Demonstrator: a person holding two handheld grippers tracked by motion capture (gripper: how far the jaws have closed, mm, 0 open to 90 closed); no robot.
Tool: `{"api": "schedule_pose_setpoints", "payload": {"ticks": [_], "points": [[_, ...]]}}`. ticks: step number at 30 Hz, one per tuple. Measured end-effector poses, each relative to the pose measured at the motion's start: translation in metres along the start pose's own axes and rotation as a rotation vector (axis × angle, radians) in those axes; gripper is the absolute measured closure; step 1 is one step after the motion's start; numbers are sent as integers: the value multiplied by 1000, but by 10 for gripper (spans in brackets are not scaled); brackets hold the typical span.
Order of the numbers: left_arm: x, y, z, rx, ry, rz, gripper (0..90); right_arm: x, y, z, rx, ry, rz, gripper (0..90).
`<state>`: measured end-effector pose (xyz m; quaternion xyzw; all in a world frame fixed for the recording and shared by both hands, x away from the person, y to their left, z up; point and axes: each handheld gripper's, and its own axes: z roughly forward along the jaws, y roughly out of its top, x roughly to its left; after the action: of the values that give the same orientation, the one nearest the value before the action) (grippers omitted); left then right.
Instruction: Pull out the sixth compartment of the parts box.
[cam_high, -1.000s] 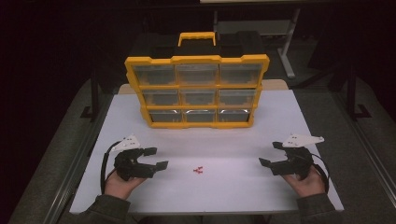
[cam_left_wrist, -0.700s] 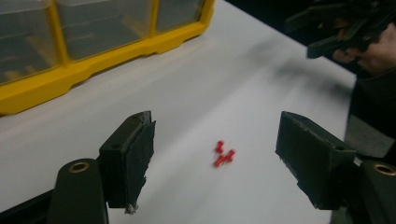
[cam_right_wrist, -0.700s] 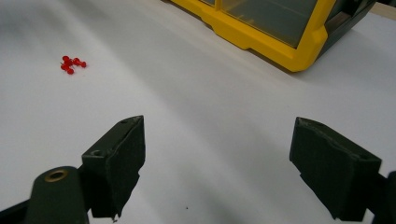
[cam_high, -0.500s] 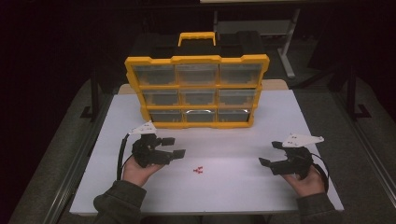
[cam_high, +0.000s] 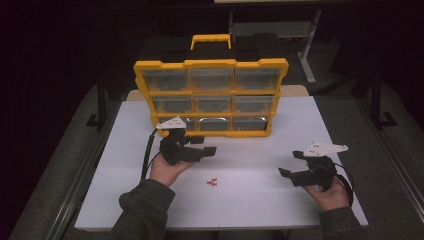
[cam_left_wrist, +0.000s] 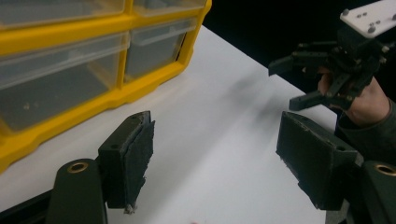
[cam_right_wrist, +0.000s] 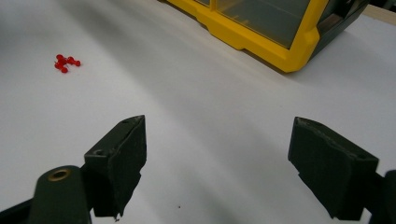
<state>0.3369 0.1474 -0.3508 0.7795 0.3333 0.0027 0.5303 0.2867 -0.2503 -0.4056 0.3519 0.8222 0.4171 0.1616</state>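
Observation:
A yellow drawer organizer (cam_high: 210, 95) with clear drawers and a black back stands upright at the far middle of the white table (cam_high: 260, 210). A small cluster of red pushpins (cam_high: 213, 182) lies on the table in front of it, also in the right gripper view (cam_right_wrist: 65, 62). My left gripper (cam_high: 205, 145) hovers open and empty just before the organizer's bottom left drawer, jaws pointing right. In its own view (cam_left_wrist: 215, 135) the organizer's lower edge (cam_left_wrist: 70, 107) is close on the left. My right gripper (cam_high: 289, 164) rests open and empty at the right, jaws pointing left (cam_right_wrist: 217, 135).
The organizer's yellow carry handle (cam_high: 211, 39) rises at its top. Bare white table surface lies between the two grippers and around the pins. Dark floor and a metal stand (cam_high: 305, 45) lie beyond the table.
My left hand has lifted and moved forward and rightward from the near left of the table up to the organizer's lower left front. The right hand has stayed put.

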Motion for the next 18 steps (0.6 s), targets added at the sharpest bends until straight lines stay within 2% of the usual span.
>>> {"api": "schedule_pose_setpoints", "payload": {"ticks": [3,4,5,6,8,12,15,18], "points": [[-1,6,5,-4,8,8,269,1,0,0,4,0,0,187],[-2,12,12,-13,18,-8,271,0,1,1,5,2,1,187],[-2,12,12,-13,18,-8,276,0,1,1,5,2,1,187],[-1,17,19,-3,48,0,288,1,1,2,5,0,1,187],[-1,19,22,-6,49,0,297,0,1,2,7,2,-1,187],[-1,30,39,-26,8,-41,300,-1,1,3,20,0,-3,193],[-2,34,45,-27,15,-51,314,-2,1,3,16,0,-1,194],[-1,41,53,-71,24,-96,338,-2,2,3,11,0,-2,196]]}}
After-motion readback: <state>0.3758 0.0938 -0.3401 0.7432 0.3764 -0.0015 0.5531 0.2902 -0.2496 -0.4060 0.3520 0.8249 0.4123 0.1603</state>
